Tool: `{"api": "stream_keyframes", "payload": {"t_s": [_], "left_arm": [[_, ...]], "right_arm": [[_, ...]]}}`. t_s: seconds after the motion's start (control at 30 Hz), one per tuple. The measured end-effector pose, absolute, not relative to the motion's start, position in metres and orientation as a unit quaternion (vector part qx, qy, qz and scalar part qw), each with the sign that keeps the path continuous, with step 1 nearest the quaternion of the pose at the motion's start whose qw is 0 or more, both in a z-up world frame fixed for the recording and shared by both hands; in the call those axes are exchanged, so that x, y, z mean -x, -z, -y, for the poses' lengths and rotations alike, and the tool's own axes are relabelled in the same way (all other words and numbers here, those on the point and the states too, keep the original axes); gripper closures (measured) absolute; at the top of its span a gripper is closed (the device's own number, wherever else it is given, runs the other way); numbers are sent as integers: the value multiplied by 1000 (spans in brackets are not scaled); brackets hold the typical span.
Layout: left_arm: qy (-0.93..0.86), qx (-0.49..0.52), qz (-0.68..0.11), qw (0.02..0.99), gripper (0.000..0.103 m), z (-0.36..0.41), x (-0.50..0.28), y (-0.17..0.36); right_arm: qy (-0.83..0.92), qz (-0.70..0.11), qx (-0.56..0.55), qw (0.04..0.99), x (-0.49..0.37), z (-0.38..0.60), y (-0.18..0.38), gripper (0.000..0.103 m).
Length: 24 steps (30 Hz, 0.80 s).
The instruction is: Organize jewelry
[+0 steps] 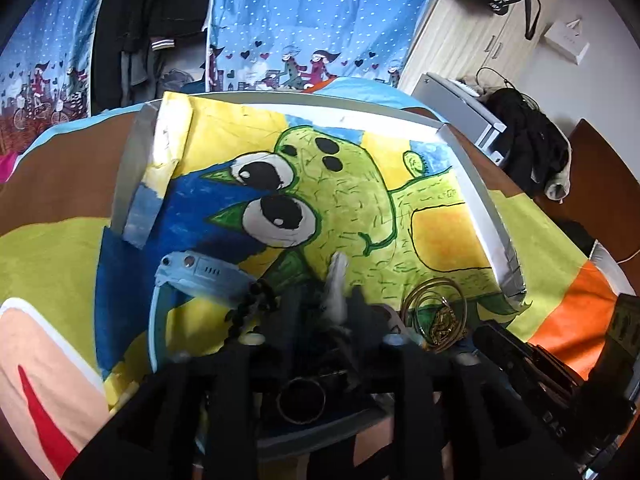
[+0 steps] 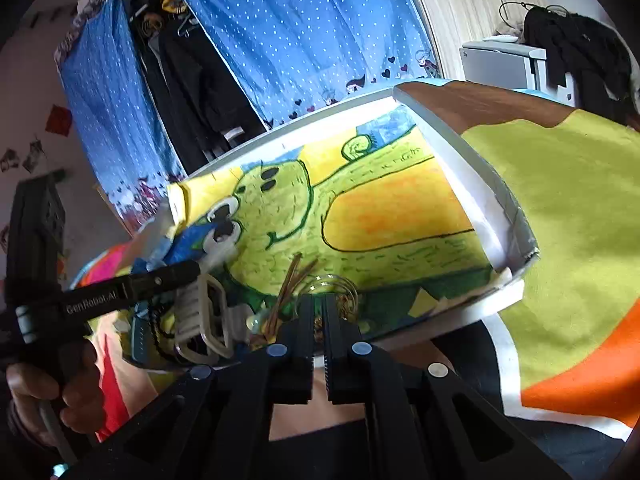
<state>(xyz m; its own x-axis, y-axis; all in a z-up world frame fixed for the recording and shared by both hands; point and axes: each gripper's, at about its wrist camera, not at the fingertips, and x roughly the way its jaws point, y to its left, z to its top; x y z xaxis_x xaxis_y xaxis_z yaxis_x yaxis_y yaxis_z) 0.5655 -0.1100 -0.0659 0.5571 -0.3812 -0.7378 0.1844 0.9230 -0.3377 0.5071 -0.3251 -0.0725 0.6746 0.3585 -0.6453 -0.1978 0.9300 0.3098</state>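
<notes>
1. The jewelry lies heaped at the near edge of a shallow white tray (image 2: 472,196) lined with a child's drawing of a green creature (image 1: 340,200). Most of the lining is bare, so the sorting looks barely begun

2. In the left wrist view the left gripper (image 1: 326,312) has its dark fingers close together around a whitish clip-like piece (image 1: 338,280) that pokes up between them. It appears pinched there, probably lifted to free it from the tangle, though blur keeps me from being sure of the grip

3. Just left of those fingers sits a blue watch (image 1: 192,276) with its strap curling toward the near edge, and a string of black beads (image 1: 256,304) is touching it

4. To the right lie gold wire bangles (image 1: 436,304) with a gold chain (image 1: 444,326) bunched inside them

5. In the right wrist view the right gripper (image 2: 318,312) has its fingers nearly closed, only a thin slit between them, tips resting on the gold pile. Whether it has caught a strand there I cannot tell

6. A large pale hair claw (image 2: 204,320) lies to the left in that view, under the left gripper's body, beside tan stick-like pieces (image 2: 288,284)

7. The tray rests on a bright patterned cloth (image 2: 560,220), which probably keeps it from sliding
</notes>
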Motion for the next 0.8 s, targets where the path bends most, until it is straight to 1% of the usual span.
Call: {"api": "stream_keyframes", "payload": {"t_s": [0.03, 0.07, 0.1, 0.13, 0.17, 0.23, 0.3, 0.33, 0.4, 0.47, 0.5, 0.53, 0.57, 0.6, 0.63, 0.77, 0.8], "left_arm": [[160, 115, -444, 874, 62, 109, -565, 66], [154, 118, -444, 875, 60, 108, -562, 64], [152, 119, -443, 876, 60, 107, -559, 62], [151, 119, -444, 875, 58, 106, -558, 60], [148, 118, -445, 875, 57, 106, -554, 58], [141, 116, -441, 879, 44, 106, -546, 53], [139, 119, -426, 886, 38, 104, -533, 44], [139, 119, -420, 889, 35, 103, -528, 40], [136, 115, -407, 896, 35, 102, -514, 31], [136, 110, -398, 900, 31, 101, -502, 24], [134, 109, -391, 904, 22, 99, -492, 19], [132, 111, -384, 907, 16, 97, -485, 15], [130, 115, -375, 911, 13, 95, -477, 11], [128, 119, -367, 914, 11, 93, -468, 7], [128, 121, -359, 917, 10, 91, -458, 2], [123, 113, -333, 928, 9, 86, -424, -14], [119, 108, -326, 931, 9, 85, -414, -18]], "right_arm": [[-153, -374, -106, 909, -505, 325, 72, 89], [-153, -371, -108, 909, -502, 326, 71, 85], [-152, -370, -111, 910, -500, 327, 70, 76], [-154, -365, -117, 911, -495, 330, 69, 71], [-154, -363, -119, 911, -493, 331, 67, 70], [-146, -358, -112, 915, -488, 332, 62, 70], [-144, -349, -105, 920, -482, 333, 56, 69], [-141, -342, -101, 924, -477, 334, 51, 62], [-135, -329, -95, 930, -470, 335, 43, 53], [-133, -315, -87, 936, -461, 334, 35, 49], [-133, -309, -84, 938, -457, 333, 31, 44], [-132, -303, -81, 940, -451, 333, 26, 37], [-133, -295, -80, 943, -444, 333, 21, 33], [-135, -286, -79, 945, -437, 332, 16, 23], [-137, -278, -79, 947, -432, 332, 12, 18], [-146, -248, -63, 956, -404, 328, -5, 9], [-147, -240, -59, 958, -396, 327, -9, 6]]}}
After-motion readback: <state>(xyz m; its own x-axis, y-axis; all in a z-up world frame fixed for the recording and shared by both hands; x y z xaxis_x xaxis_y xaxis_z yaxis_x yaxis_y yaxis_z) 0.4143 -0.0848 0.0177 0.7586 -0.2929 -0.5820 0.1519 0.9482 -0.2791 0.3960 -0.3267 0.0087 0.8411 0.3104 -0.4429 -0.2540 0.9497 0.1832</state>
